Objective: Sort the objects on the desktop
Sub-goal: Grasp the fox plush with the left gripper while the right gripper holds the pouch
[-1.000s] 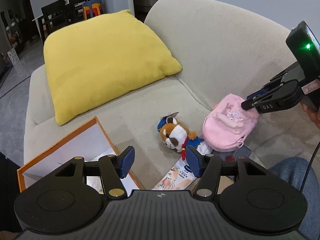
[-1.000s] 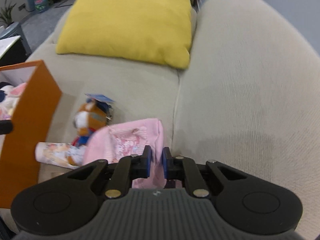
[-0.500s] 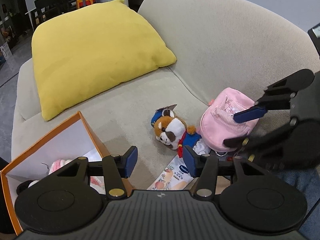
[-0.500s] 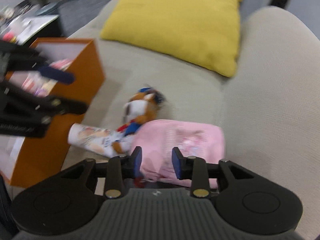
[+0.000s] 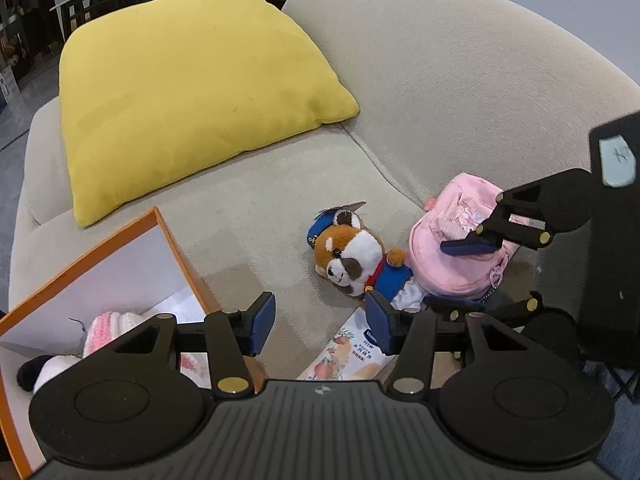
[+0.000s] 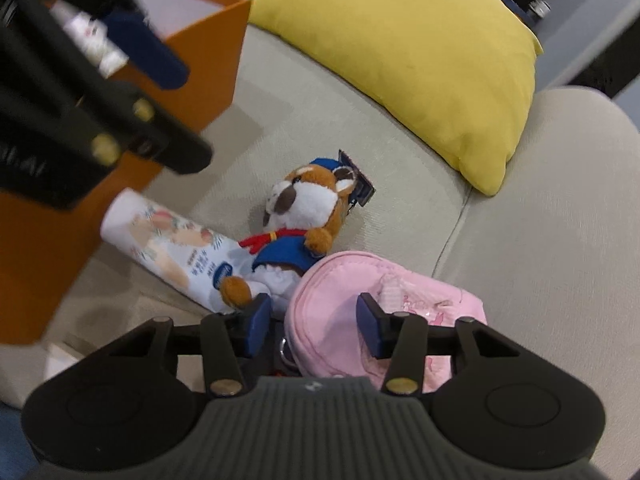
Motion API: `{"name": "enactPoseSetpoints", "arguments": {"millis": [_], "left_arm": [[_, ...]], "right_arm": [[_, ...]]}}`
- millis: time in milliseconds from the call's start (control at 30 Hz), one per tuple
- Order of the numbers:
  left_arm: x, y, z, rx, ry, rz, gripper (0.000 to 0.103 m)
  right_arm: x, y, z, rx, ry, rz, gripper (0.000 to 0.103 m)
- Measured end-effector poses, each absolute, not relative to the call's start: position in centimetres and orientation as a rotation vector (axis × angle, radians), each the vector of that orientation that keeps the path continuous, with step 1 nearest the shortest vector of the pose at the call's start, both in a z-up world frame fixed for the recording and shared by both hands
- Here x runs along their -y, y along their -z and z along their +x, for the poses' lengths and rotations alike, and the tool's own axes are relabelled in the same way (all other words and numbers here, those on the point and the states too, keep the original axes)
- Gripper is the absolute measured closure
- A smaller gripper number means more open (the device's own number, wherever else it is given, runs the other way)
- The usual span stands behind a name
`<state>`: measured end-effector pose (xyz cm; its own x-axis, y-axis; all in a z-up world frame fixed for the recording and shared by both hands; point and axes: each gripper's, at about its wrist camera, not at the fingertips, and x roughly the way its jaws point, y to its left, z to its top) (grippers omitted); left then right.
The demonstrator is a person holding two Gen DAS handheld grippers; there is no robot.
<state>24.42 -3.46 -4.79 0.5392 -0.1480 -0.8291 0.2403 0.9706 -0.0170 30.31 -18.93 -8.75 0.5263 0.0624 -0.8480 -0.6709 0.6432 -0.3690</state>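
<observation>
On the beige sofa seat lie a pink pouch [image 5: 440,276] [image 6: 420,300], a plush raccoon in a blue cap [image 5: 352,256] [image 6: 308,204] and a printed white tube [image 5: 352,356] [image 6: 172,248]. My right gripper [image 6: 314,326] [image 5: 456,274] hangs right over the pouch, its jaws closing. The pouch's left end sits between the pads, and the left pad is still clear of it. My left gripper [image 5: 320,320] [image 6: 172,112] is open with nothing in it, above the seat between the orange box [image 5: 168,240] [image 6: 208,64] and the raccoon.
The orange box holds a pink-and-white knitted toy [image 5: 108,328]. A yellow cushion [image 5: 192,100] [image 6: 420,52] leans at the sofa's far end. The curved backrest [image 5: 460,92] rises behind the pouch. A person's jeans-clad leg [image 5: 616,432] is at the lower right.
My right gripper has opened from shut, rolled, and swung over the pink pouch toward the box. The left gripper has sunk a little and its jaws have narrowed slightly.
</observation>
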Motion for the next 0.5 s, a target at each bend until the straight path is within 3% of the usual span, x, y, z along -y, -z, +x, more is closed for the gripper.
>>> {"name": "enactPoseSetpoints", "arguments": {"millis": [200,500], "left_arm": [[3.9,5.3,25.6,-0.995,0.237,0.065,0.044],[5.5,7.4,29.1,-1.106,0.193,-0.098,0.04]], "right_arm": [[20.7,6.6,30.8,-0.911,-0.499,-0.696,0.081],[25.9,-0.2,34.7,-0.83,-0.519,-0.293,0.086]]}}
